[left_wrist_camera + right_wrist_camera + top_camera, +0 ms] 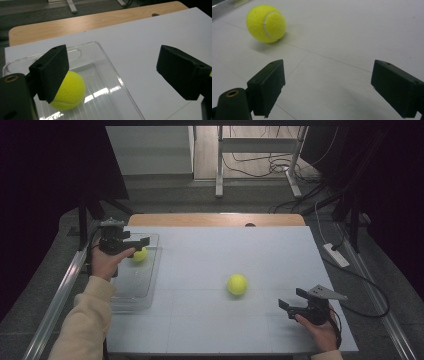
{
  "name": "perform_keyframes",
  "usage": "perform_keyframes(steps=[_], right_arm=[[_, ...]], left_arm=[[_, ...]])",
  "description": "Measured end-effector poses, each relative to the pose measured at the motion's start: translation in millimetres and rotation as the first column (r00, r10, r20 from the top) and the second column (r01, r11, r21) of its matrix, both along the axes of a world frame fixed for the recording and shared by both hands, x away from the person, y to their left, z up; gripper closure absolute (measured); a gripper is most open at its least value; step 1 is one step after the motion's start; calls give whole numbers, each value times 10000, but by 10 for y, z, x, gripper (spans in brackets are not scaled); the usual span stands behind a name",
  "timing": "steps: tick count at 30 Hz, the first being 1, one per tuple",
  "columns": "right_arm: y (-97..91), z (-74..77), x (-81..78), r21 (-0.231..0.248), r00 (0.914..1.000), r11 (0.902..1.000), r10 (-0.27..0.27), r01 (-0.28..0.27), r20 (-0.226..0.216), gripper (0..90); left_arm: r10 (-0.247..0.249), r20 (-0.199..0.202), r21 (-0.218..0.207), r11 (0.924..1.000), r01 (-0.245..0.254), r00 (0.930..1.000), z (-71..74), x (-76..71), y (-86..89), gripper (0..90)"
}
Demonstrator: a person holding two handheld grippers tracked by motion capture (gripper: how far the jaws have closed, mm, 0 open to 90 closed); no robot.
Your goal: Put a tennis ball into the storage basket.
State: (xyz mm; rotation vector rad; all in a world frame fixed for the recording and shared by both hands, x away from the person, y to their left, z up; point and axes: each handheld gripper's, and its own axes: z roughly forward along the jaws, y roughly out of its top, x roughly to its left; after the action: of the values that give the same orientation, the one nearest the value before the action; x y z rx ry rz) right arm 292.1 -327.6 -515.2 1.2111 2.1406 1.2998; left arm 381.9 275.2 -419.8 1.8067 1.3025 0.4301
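Fuzzy yellow ball (pixel 68 91) in clear ribbed tray (pixel 117 82)

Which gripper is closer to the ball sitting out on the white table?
The right gripper. It rests open, near the ball, toward the person's side. The left gripper hangs open over the clear tray, farther away.

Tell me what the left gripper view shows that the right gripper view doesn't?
Left gripper view alone: a clear tray with a ball lying in it, and the wooden table edge behind. Right gripper view alone: a second ball resting on the bare white sheet. Both: an open claw with nothing between its jaws, left claw and right claw.
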Motion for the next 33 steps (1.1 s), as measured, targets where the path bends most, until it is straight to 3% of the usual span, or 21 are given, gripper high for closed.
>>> perform_keyframes(steps=[7, 13, 24, 33], right_arm=[[12, -9, -3, -34, 10000, 10000, -26, 26, -23, 118], [8, -8, 0, -23, 10000, 10000, 25, -25, -1, 118], [6, -6, 22, -6, 10000, 10000, 34, -34, -1, 118], [14, -6, 9, -61, 10000, 10000, 63, -62, 5, 118]], left_arm=[[-551, 383, -206, 9982, 559, 9977, 41, -115, -50, 121], [-695, 646, -437, 9964, 724, 9955, 69, -193, -77, 121], [-1113, 837, -542, 9918, 1161, 9902, 69, -378, -147, 121], [-1658, 1021, -591, 9833, 1724, 9809, 90, -486, -229, 128]])
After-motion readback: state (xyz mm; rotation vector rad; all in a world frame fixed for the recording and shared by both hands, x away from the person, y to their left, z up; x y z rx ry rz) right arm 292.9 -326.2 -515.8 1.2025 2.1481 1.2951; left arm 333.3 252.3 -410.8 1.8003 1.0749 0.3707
